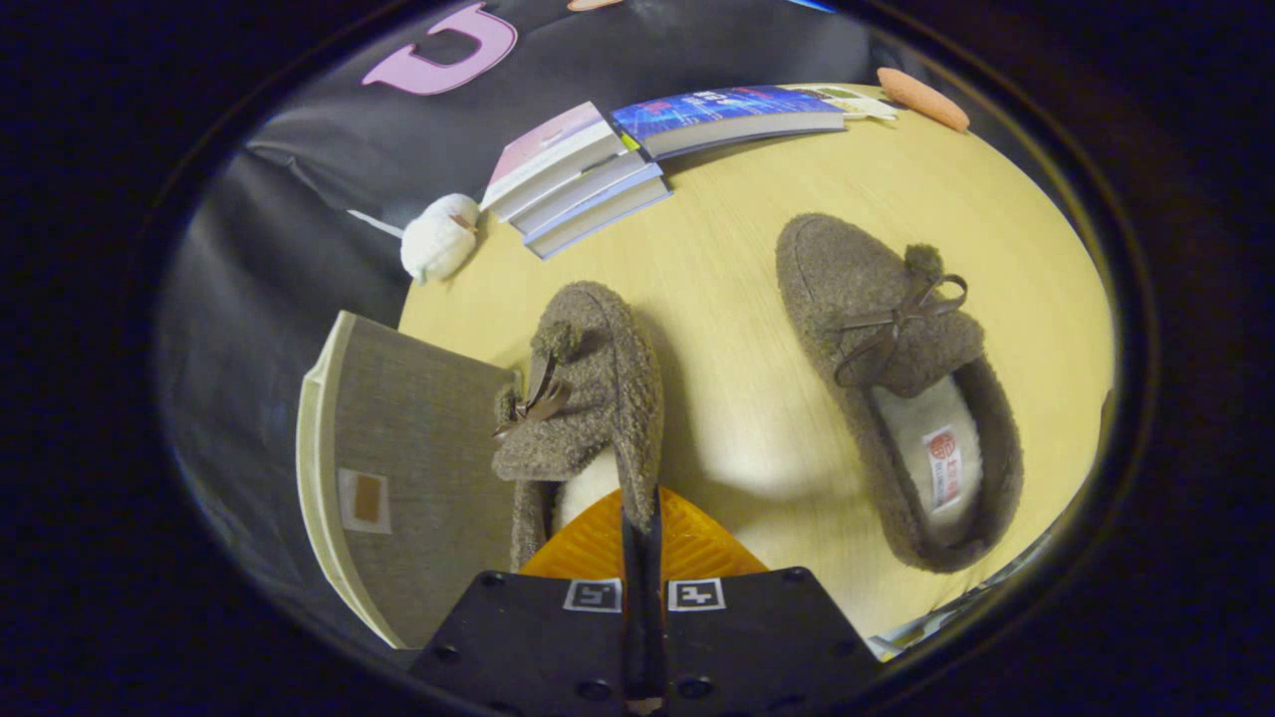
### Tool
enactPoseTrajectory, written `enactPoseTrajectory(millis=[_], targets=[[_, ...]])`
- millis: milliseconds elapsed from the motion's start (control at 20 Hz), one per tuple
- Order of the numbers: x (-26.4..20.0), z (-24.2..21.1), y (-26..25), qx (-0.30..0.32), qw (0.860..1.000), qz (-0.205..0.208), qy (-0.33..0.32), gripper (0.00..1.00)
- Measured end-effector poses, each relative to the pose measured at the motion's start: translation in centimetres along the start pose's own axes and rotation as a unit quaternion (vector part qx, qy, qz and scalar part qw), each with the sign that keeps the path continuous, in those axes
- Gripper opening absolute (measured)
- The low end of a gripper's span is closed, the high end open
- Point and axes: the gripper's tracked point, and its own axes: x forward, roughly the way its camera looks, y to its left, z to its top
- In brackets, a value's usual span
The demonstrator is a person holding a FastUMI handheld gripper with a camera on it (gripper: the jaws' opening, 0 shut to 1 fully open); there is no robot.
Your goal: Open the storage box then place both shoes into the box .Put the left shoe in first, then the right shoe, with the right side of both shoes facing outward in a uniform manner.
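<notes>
My gripper (639, 523) is clamped on the side wall of the near shoe (583, 398), tipped on its side against the grey storage box (418, 468). The other shoe (896, 378) lies well apart on the wooden table (737, 299).

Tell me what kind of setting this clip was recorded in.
Likely a staged tabletop booth: a light wooden table against black cloth, with stacked books, two fuzzy slippers and a storage box. The gripper is shut on the nearer slipper.
</notes>
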Motion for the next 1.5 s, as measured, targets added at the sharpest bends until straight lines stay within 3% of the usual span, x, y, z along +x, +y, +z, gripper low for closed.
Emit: enactPoseTrajectory(millis=[200, 600, 950, 1150, 1500], targets=[[-2.9, 2.0, 3.5, 0.013, 0.999, 0.039, -0.024, 0.03], [-8.2, 6.8, 13.0, -0.027, 0.989, 0.107, -0.099, 0.03], [-8.6, 2.6, 21.8, -0.071, 0.982, 0.165, -0.058, 0.03], [-5.8, -1.9, 23.6, -0.108, 0.981, 0.159, -0.011, 0.03], [-1.9, -7.1, 22.6, -0.143, 0.983, 0.11, 0.041, 0.03]])
